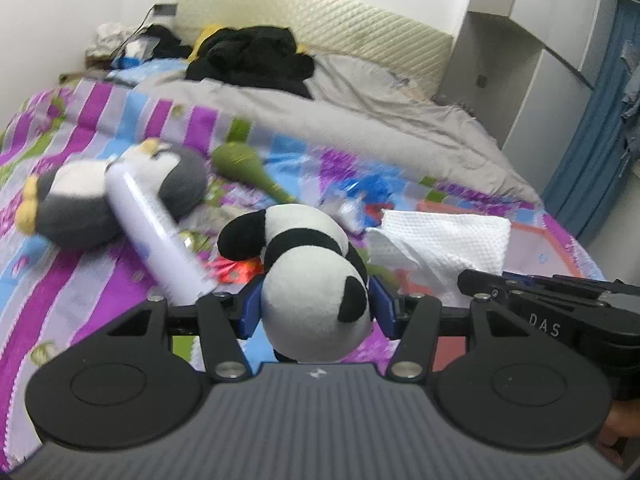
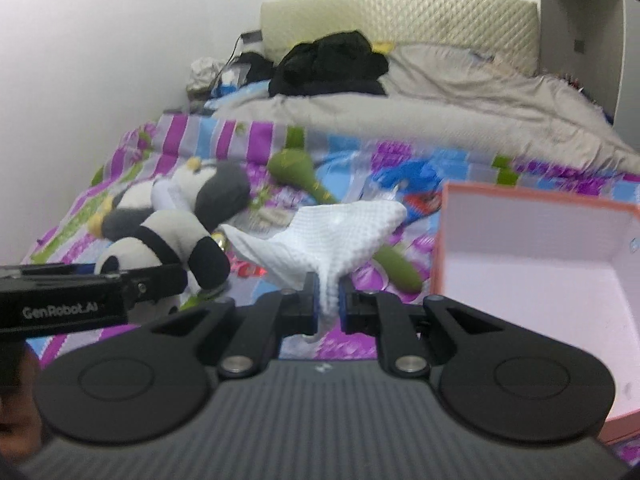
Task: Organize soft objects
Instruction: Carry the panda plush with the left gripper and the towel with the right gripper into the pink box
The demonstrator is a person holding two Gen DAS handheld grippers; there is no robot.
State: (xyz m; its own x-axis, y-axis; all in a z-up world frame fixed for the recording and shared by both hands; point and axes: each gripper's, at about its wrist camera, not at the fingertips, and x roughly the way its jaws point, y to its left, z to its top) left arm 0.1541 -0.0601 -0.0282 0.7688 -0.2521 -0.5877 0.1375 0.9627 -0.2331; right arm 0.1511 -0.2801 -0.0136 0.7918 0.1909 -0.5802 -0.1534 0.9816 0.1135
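Two grippers work over a bed, each with something soft between its fingers. Nearest, the left gripper [image 1: 316, 308] has its blue-padded fingers [image 1: 249, 310] clamped on the head of a panda plush [image 1: 308, 276], whose body stretches forward above the patterned bedspread [image 1: 80, 280]. The right gripper [image 2: 328, 304] pinches a white waffle-textured cloth [image 2: 332, 240], bunched narrow between the pads and fanning out beyond them. Just to its right sits an open pink box [image 2: 532, 248] with a pale interior.

Beyond the panda, a white cylindrical bottle [image 1: 156, 232] lies diagonally, touching a grey-and-white penguin plush [image 1: 100, 196] on its side. A green soft toy with a thin neck [image 1: 244, 168] lies just past them.

Farther back, a grey blanket [image 1: 360, 112] covers the bed, with a heap of black clothing [image 1: 252, 60] on it near a cream quilted headboard [image 1: 320, 28]. Blur hides the small items in the far left corner.
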